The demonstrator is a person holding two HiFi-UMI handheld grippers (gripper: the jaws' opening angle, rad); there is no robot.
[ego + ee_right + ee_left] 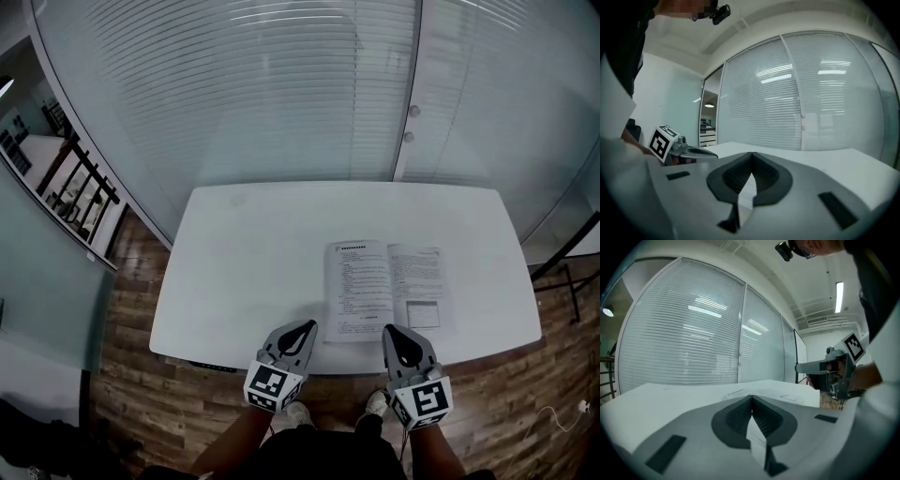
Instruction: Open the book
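Over the table edge, left tool and right tool point level.

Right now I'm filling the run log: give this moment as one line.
book: open, flat on table | left gripper: shut, empty | right gripper: shut, empty | task: looks done

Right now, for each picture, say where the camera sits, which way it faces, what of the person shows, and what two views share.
Head view: on the person's head, facing down at the table and open book; forearms, left hand-held gripper and right hand-held gripper show.
Left gripper view: rides the left one, facing across the table toward the blinds; torso at right.
Right gripper view: rides the right one, facing likewise; torso at left.
Shared: each gripper view catches the other hand-held gripper.
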